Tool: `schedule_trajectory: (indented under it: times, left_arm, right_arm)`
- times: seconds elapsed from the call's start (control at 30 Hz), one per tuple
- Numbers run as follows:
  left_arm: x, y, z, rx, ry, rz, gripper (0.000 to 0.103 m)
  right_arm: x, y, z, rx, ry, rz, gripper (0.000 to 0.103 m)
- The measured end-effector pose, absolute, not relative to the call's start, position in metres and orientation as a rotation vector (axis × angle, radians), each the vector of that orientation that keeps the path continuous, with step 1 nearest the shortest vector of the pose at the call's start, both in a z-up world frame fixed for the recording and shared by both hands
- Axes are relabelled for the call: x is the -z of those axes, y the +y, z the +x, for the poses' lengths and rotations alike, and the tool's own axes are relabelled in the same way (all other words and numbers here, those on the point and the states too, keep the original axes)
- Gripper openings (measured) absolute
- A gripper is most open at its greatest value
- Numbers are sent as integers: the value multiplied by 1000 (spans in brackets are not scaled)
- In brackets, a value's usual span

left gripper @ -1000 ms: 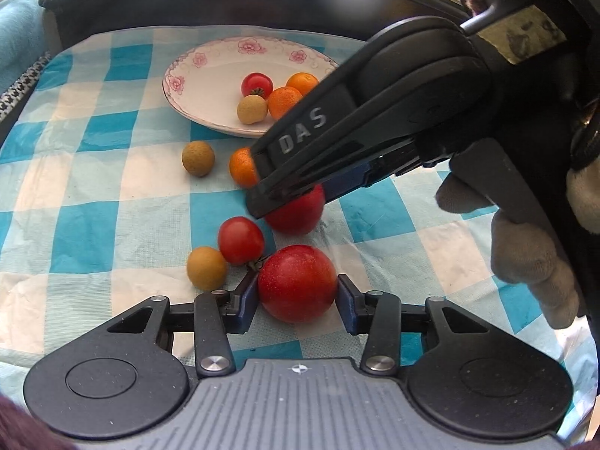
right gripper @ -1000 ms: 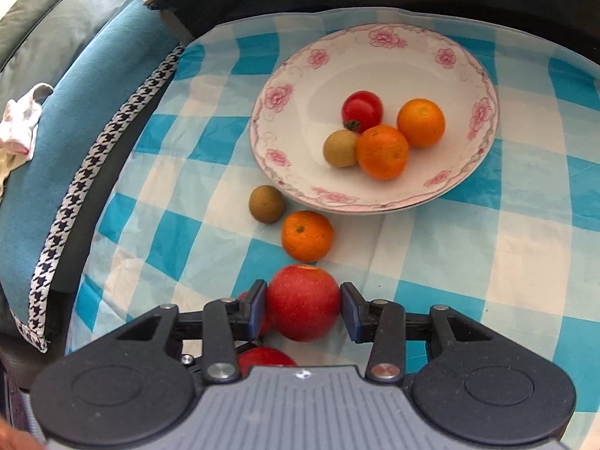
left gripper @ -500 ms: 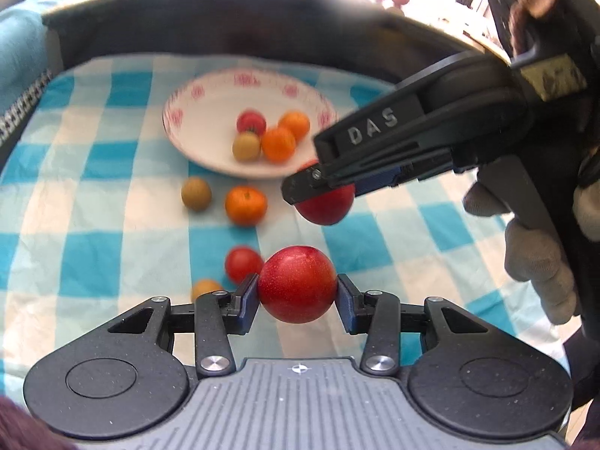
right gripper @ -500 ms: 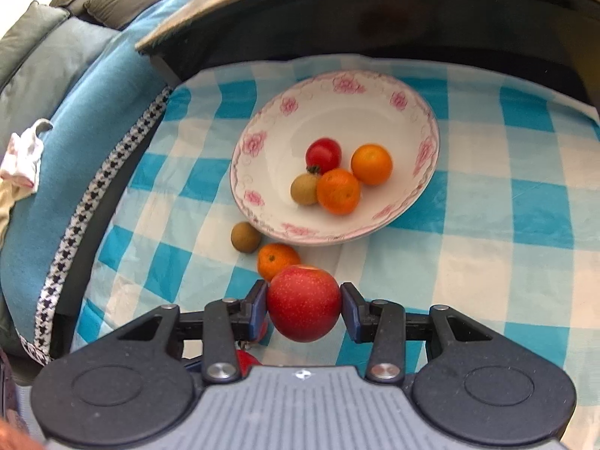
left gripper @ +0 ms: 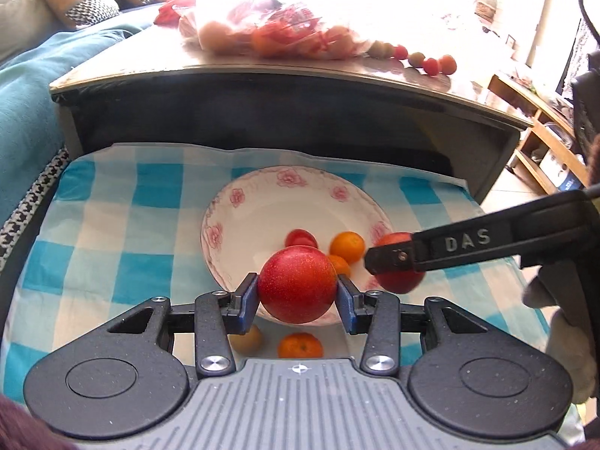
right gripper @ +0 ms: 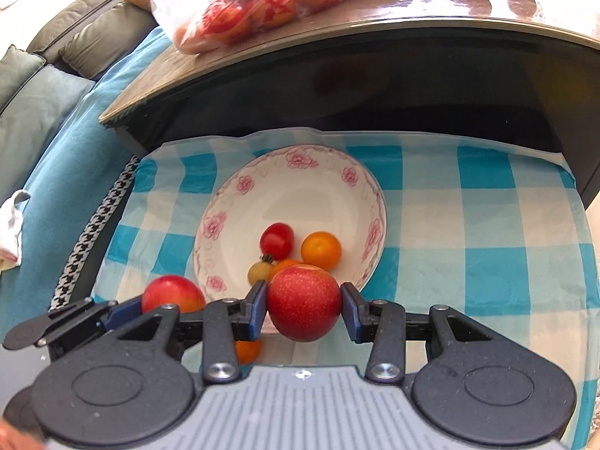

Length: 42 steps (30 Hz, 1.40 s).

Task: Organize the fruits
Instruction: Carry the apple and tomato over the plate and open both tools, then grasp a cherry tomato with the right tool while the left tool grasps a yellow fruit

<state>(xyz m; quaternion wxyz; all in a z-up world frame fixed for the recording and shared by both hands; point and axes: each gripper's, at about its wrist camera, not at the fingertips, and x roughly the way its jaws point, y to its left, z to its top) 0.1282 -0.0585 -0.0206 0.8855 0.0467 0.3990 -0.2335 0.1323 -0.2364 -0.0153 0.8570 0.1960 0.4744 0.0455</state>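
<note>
A blue-and-white checked cloth [right gripper: 468, 225] covers the low counter where the sorting is done, below the brown glossy top of a taller table [right gripper: 375, 26] that carries a clear plastic bag of mixed fruit [right gripper: 262, 0] and a few loose small fruits. On the cloth, in the middle, sits a white shallow plate with a pink flower rim [right gripper: 243, 187]; it looks like the place where the fruits are gathered, since a small red tomato [right gripper: 276, 240], a round orange citrus fruit [right gripper: 321, 250], a second orange fruit half hidden and a small yellow-brown fruit [right gripper: 259, 270] already lie together in its near half.

The left tongs [left gripper: 298, 292] are closed on a large speckled red apple [left gripper: 298, 285], blue pads pressed to its two sides, and hold it clear of the cloth over the plate's near rim. The right tongs [right gripper: 303, 309] clamp a second large red apple [right gripper: 303, 302] the same way, just beside the first, at the plate's near right edge. Both grip across the widest part, probably so that the round fruit cannot slip out.

By my reading, both apples are about to be set in the plate; the open far half offers more room than the crowded near side.

Still on the cloth, below the left tongs, lie a small orange mandarin [left gripper: 300, 345] and a small tan round fruit [left gripper: 247, 337], not yet collected.
</note>
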Motion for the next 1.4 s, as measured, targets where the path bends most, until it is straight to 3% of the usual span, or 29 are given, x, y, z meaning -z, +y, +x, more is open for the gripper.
schedule_trajectory:
  times: [0.83, 1.4]
  left_arm:
    - [32, -58, 144, 451, 840, 76, 50]
    - [8, -34, 125, 403, 802, 61, 59]
  right_arm:
    - [21, -249, 147, -92, 960, 466, 45]
    - [-7, -246, 125, -99, 893, 469, 45]
